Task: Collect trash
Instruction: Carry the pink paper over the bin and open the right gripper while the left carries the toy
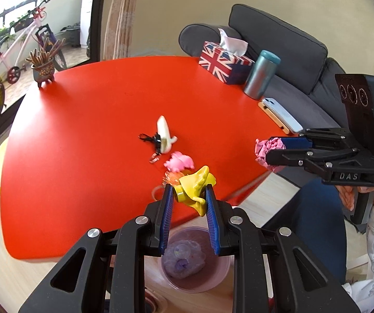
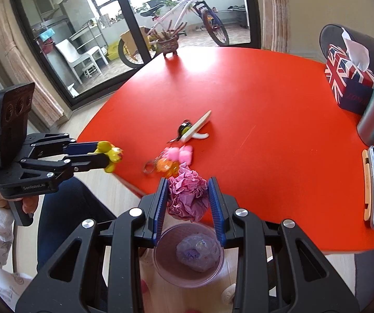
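Observation:
My left gripper (image 1: pixel 189 190) is shut on a crumpled yellow wrapper (image 1: pixel 196 186), held above the near edge of the red table (image 1: pixel 82 130). My right gripper (image 2: pixel 187 182) is shut on a ball of crumpled pink paper (image 2: pixel 187 198). Each gripper shows in the other's view: the right gripper (image 1: pixel 274 148) with the pink paper (image 1: pixel 264 147), the left gripper (image 2: pixel 102 154) with the yellow wrapper (image 2: pixel 112 156). On the floor right under both sits a translucent pink bin (image 2: pixel 166 268), also seen as the bin (image 1: pixel 213 281), with a clear crumpled bag inside.
On the table lie a white banana-shaped keychain (image 1: pixel 164 134), a pink toy (image 1: pixel 179 163) and an orange trinket (image 2: pixel 167 167). A flag tissue box (image 1: pixel 223 61), teal tumbler (image 1: pixel 261 74) and phone (image 1: pixel 282 116) line the right edge, a plant pot (image 1: pixel 42 65) the far corner. A person's knee (image 1: pixel 309 216) is beside the bin.

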`<state>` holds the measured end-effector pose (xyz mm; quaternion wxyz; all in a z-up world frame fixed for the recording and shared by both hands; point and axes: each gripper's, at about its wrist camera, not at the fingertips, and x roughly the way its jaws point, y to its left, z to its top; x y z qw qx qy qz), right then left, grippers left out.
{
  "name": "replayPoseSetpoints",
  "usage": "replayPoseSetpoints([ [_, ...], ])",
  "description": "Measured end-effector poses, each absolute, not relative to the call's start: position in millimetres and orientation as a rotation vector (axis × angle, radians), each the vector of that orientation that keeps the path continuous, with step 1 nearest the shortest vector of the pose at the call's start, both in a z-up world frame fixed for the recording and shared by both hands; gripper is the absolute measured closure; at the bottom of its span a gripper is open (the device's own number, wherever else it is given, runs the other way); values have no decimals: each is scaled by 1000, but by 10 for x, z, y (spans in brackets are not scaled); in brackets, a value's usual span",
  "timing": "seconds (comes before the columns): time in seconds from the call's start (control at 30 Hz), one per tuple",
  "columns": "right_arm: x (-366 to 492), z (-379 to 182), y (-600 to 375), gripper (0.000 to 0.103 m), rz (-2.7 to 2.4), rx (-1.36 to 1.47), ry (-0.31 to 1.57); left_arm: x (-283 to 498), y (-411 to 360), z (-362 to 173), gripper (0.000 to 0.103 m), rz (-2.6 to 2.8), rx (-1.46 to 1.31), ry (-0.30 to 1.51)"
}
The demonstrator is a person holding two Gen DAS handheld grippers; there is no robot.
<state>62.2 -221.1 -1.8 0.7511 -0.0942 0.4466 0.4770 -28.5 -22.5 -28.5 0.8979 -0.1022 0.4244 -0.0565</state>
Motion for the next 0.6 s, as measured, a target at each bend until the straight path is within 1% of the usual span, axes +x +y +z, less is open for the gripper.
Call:
replayPoseSetpoints([
  [0.27,279,-20,-2330,71,1080,-229,982,-481,-357,-300,79,-134,-220,873],
  [0.6,15,-193,-2381,71,1122,-233,1047,-649,-457,-346,79,-153,-229,877],
])
